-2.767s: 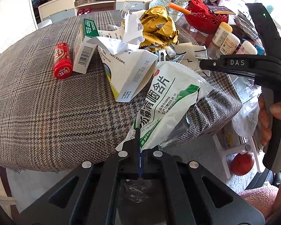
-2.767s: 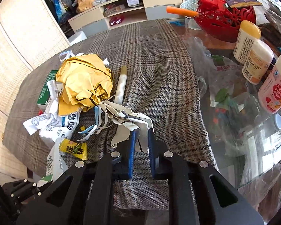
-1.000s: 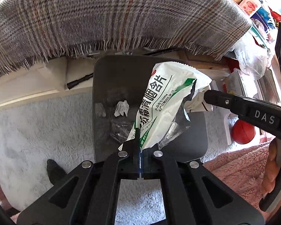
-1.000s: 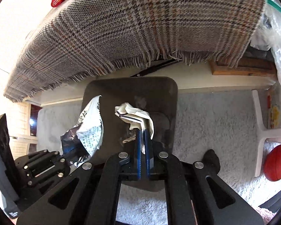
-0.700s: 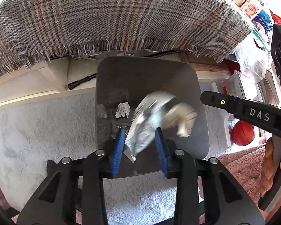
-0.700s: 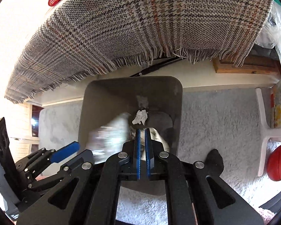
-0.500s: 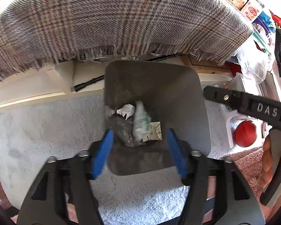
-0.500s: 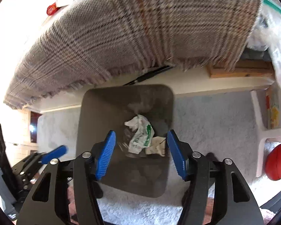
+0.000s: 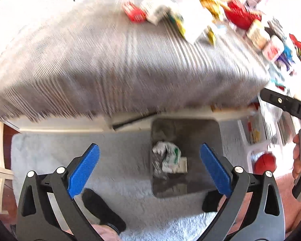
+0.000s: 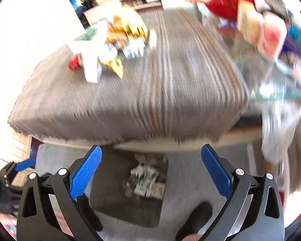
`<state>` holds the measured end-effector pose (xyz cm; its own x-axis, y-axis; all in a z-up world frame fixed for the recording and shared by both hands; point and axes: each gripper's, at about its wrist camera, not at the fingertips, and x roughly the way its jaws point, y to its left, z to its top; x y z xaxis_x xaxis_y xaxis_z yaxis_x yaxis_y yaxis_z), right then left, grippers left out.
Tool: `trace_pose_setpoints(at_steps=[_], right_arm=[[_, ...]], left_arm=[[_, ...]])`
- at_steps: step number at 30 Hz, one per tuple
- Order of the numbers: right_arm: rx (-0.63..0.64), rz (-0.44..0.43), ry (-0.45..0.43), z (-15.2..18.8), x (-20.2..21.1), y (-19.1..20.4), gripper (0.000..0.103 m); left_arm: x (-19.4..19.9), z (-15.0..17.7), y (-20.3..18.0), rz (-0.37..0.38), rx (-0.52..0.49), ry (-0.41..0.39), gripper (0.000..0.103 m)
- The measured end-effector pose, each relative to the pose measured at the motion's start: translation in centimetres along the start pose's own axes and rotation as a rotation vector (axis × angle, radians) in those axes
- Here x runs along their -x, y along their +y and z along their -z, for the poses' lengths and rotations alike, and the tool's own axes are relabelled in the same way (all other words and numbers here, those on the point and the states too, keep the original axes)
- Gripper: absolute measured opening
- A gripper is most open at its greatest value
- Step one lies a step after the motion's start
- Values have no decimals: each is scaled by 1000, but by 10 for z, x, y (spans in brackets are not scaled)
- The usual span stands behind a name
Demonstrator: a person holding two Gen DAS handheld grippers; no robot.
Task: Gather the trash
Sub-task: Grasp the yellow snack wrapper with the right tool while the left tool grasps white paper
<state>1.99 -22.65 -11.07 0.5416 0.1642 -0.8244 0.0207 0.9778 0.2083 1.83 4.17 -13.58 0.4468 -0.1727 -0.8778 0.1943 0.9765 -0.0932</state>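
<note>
A grey trash bin (image 9: 202, 128) stands on the pale carpet below the table edge, with a white-green wrapper (image 9: 168, 156) and crumpled paper in it. It also shows in the right wrist view (image 10: 110, 196). My left gripper (image 9: 149, 166) is open and empty above the floor, left of the bin. My right gripper (image 10: 150, 168) is open and empty above the bin. More trash lies on the plaid-covered table (image 9: 110, 60): yellow foil (image 10: 128, 30), a white box (image 10: 92, 64), a red tube (image 9: 134, 13). Both views are motion-blurred.
A red basket (image 9: 240, 17) and small bottles (image 9: 259, 34) stand at the table's right side. A red ball (image 9: 265, 162) lies on the floor to the right. Dark-socked feet (image 9: 102, 210) stand on the carpet near the bin.
Both grippers opened over the bin and dropped the wrapper and the paper into it. Both have since lifted and tilted up toward the table.
</note>
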Motion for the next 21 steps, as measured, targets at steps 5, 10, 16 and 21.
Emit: trace_pose_setpoints(at_steps=[5, 10, 16, 21], right_arm=[[58, -9, -64, -34, -2, 15, 100], [94, -29, -91, -54, -27, 28, 79], [123, -56, -88, -75, -61, 41, 50], [124, -60, -83, -87, -83, 43, 43]], left_arm=[[18, -44, 5, -34, 1, -52, 95], [22, -88, 5, -43, -2, -81, 95], [13, -125, 2, -21, -2, -89, 95], [3, -145, -9, -7, -39, -90, 94]])
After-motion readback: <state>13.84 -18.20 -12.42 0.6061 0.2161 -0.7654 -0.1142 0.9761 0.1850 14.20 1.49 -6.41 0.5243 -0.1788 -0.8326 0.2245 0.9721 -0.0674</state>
